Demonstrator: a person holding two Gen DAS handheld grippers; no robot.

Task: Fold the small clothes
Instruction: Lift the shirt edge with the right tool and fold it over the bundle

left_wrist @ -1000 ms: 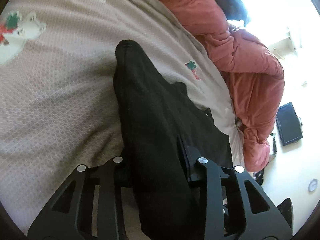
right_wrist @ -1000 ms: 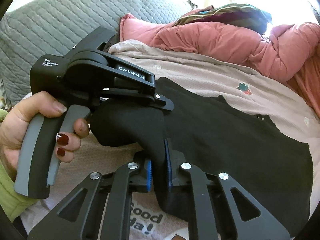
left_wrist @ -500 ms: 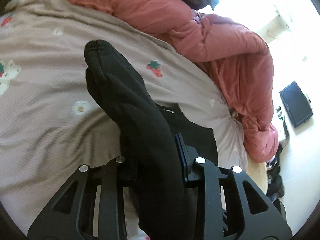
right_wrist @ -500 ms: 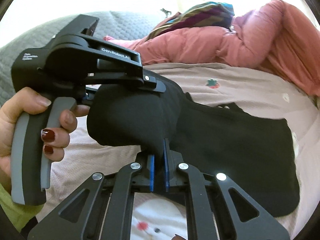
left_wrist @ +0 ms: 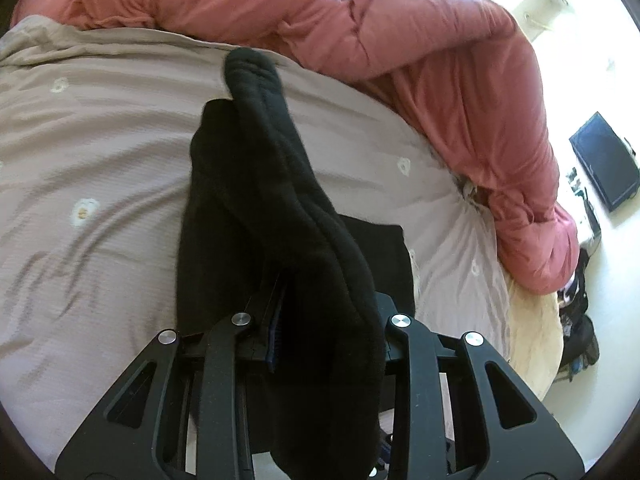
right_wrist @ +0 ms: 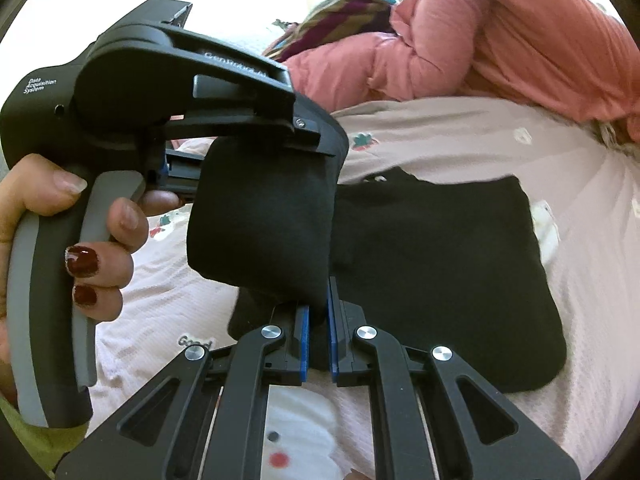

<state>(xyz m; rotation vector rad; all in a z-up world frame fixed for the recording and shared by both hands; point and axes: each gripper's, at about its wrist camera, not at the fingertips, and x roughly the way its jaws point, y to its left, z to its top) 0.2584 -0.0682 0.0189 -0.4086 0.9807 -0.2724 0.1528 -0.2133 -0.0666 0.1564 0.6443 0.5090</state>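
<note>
left wrist view: a thick fold of the black garment [left_wrist: 280, 208] is seen clamped between the two fingers of the left gripper [left_wrist: 328, 320], and the cloth bulges up over them, so that only the blue edge of one pad is visible. from the grip, the raised ridge of cloth runs away toward the pink quilt [left_wrist: 400, 40], and its rounded end is lifted above the bedsheet [left_wrist: 100, 152]. a flat part of the garment is seen lying on the sheet below and to the right of the ridge. pale flower prints are scattered over the sheet. at the far right a dark flat device [left_wrist: 604, 160] is seen on the bright floor.

from the right wrist view, the right gripper [right_wrist: 316, 328] is closed tight on another edge of the same black garment [right_wrist: 440, 272]; the cloth is pinched between its blue pads [right_wrist: 303, 332], which stand almost together. the lower layer of the garment is spread flat on the bedsheet [right_wrist: 500, 140], to the right of the grip. the upper layer is lifted and is stretched between both grippers. the left gripper [right_wrist: 316, 148] is seen from the side at the upper left, with its handle held by a hand [right_wrist: 96, 240] with dark red nails. behind it, the pink quilt [right_wrist: 500, 40] and a striped cloth [right_wrist: 340, 12] are piled at the back of the bed.
</note>
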